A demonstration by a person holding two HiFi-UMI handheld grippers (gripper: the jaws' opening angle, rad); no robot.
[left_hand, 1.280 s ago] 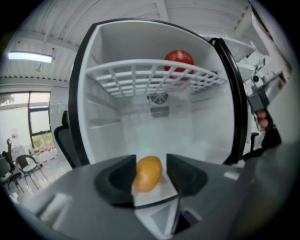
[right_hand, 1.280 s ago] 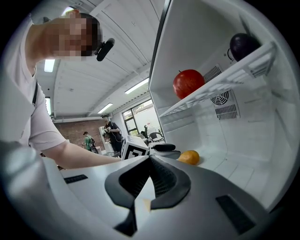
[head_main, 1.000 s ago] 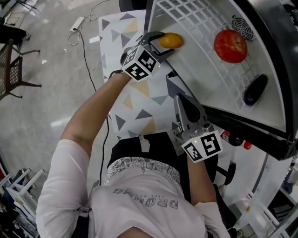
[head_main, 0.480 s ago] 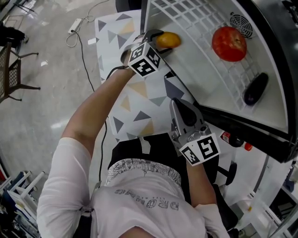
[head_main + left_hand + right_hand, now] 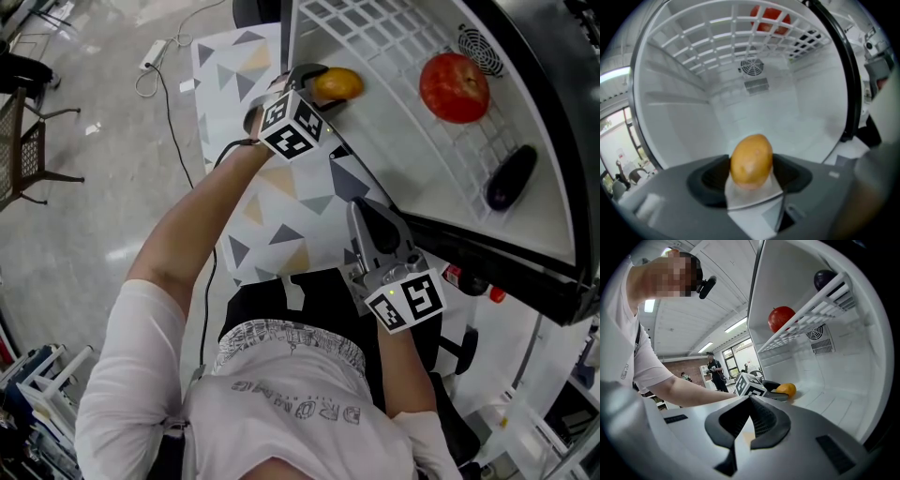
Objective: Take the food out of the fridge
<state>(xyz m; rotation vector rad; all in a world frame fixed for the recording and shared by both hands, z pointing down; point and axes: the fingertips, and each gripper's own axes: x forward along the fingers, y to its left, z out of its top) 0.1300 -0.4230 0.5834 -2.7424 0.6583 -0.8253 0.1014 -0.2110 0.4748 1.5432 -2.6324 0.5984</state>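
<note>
Currently, the orange [image 5: 751, 160] is seen on the fridge [image 5: 787, 122] floor, between the spread jaws of the left gripper [image 5: 751, 172], ungripped; the right gripper [image 5: 751, 401], clenched empty, is held outside the fridge.

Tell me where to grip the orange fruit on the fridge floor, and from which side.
Grip the orange fruit across its narrow middle, coming from the fridge's open front. It is an oval lying on the fridge floor, long axis pointing inward, so its short width faces the left gripper, whose open jaws stand either side of it.
</note>
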